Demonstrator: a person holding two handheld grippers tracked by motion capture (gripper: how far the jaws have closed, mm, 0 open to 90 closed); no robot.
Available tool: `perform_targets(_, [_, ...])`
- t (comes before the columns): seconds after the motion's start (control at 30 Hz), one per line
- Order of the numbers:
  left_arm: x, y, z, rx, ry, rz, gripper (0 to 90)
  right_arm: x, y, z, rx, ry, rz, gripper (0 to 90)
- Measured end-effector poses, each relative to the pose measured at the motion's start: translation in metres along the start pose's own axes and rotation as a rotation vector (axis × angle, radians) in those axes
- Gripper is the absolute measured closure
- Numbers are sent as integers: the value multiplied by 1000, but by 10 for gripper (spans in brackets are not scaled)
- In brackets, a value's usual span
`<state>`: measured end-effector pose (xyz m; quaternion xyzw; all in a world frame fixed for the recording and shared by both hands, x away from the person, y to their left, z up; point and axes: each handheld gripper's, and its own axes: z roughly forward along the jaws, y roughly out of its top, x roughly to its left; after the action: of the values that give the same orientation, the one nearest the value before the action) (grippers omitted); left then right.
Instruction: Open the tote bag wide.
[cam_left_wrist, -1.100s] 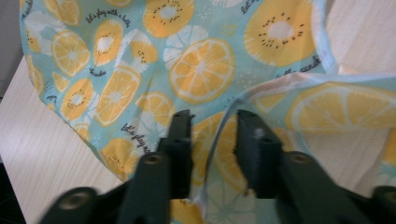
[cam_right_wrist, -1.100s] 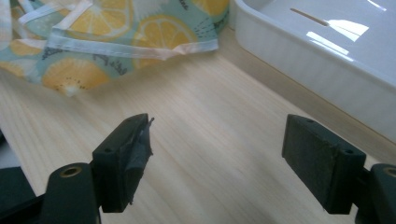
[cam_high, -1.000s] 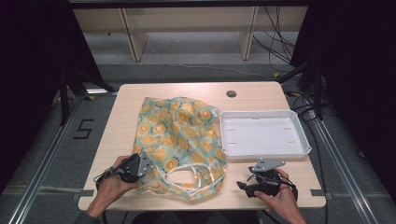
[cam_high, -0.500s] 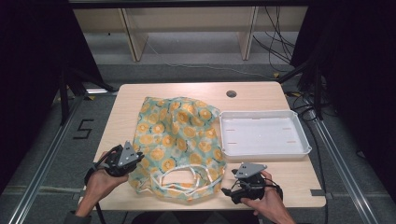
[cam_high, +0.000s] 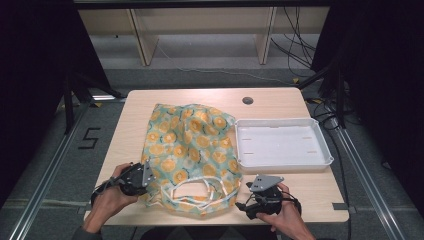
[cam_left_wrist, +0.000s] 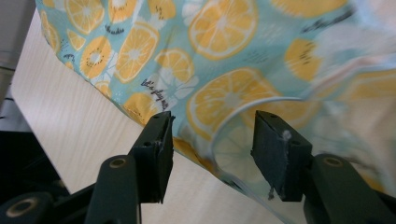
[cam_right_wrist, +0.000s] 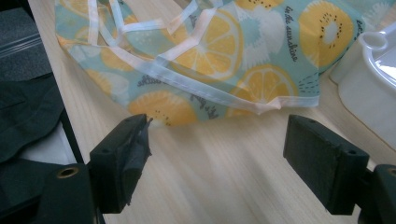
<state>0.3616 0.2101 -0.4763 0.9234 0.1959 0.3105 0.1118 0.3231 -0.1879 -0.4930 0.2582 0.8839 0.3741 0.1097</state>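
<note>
The bag (cam_high: 190, 150) lies on the table (cam_high: 280, 102), the tray (cam_high: 282, 145) just right of it.

I've brought L gripper (cam_high: 145, 176) back toward 3 o'clock onto bag (cam_high: 192, 145) edge; R gripper (cam_high: 243, 200) shifted slightly toward 12.
</note>
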Motion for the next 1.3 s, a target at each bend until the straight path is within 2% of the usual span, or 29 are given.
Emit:
perform_targets(0.1, [1, 7, 9, -16, -1, 29, 533, -1, 1, 1, -4, -4, -5, 235])
perform_targets(0.2, [4, 11, 11, -25, -13, 42, 788, -3, 1, 1, 9, -4, -10, 236])
perform_targets(0.23, [10, 11, 7, -50, -26, 25, 840, -3, 1, 2, 11, -7, -16, 238])
perform_targets(0.27, [10, 11, 7, -50, -26, 25, 869, -3, 1, 2, 11, -7, -16, 238])
perform_targets(0.3, [19, 10, 1, -101, -36, -40, 883, -3, 1, 3, 5, -15, -16, 232])
perform_targets(0.33, [19, 10, 1, -101, -36, -40, 889, -3, 1, 3, 5, -15, -16, 232])
perform_targets(0.37, [27, 6, -4, -153, -50, -142, 890, -3, 2, 4, -4, -3, -41, 217])
perform_targets(0.4, [32, 5, -6, -162, -60, -168, 891, -1, 3, 4, -12, 4, -31, 212])
perform_targets(0.43, [32, 5, -6, -162, -60, -168, 891, -1, 3, 4, -12, 4, -31, 212])
perform_targets(0.47, [39, 2, -8, -185, -70, -227, 891, 3, 7, 3, -38, 34, -37, 208])
perform_targets(0.5, [39, 2, -8, -185, -70, -227, 891, 6, 10, 4, -62, 43, -37, 198])
perform_targets(0.53, [41, 2, -9, -196, -76, -252, 891, 6, 10, 4, -62, 43, -37, 198])
perform_targets(0.57, [43, 1, -9, -203, -76, -269, 891, 12, 16, 7, -96, 84, -67, 185])
perform_targets(0.6, [43, 2, -11, -224, -89, -300, 891, 16, 20, 10, -109, 101, -76, 184])
perform_targets(0.7, [43, 5, -12, -230, -98, -312, 890, 26, 30, 20, -109, 133, -101, 159])
perform_targets(0.77, [43, 7, -11, -233, -98, -309, 889, 32, 35, 30, -96, 156, -141, 160])
perform_targets(0.8, [42, 8, -11, -239, -100, -320, 888, 35, 37, 34, -75, 156, -140, 162])
perform_targets(0.83, [43, 9, -11, -239, -100, -313, 887, 36, 39, 40, -61, 150, -167, 161])
perform_targets(0.87, [43, 9, -11, -239, -100, -313, 886, 36, 39, 40, -61, 150, -167, 161])
perform_targets(0.93, [42, 10, -11, -236, -105, -314, 885, 39, 41, 48, -13, 141, -164, 169])
perform_targets(0.97, [42, 10, -11, -236, -102, -309, 880, 39, 42, 54, 16, 143, -165, 217])
perform_targets(1.0, [42, 10, -11, -236, -102, -309, 878, 39, 42, 54, 16, 143, -165, 217])
perform_targets(1.03, [43, 9, -11, -243, -102, -311, 875, 37, 42, 56, 28, 144, -166, 331])
perform_targets(1.07, [43, 9, -11, -243, -102, -311, 875, 37, 42, 56, 28, 144, -166, 331])
perform_targets(1.1, [43, 8, -11, -236, -100, -321, 874, 35, 42, 56, 49, 158, -163, 391])
perform_targets(1.13, [43, 8, -11, -236, -100, -321, 873, 35, 42, 56, 49, 158, -163, 391])
perform_targets(1.23, [45, 5, -11, -237, -105, -329, 874, 34, 38, 56, 79, 158, -157, 489])
perform_targets(1.27, [45, 4, -11, -227, -94, -331, 874, 33, 38, 56, 73, 163, -196, 553])
perform_targets(1.3, [45, 4, -11, -227, -94, -331, 874, 33, 38, 56, 73, 163, -196, 553])
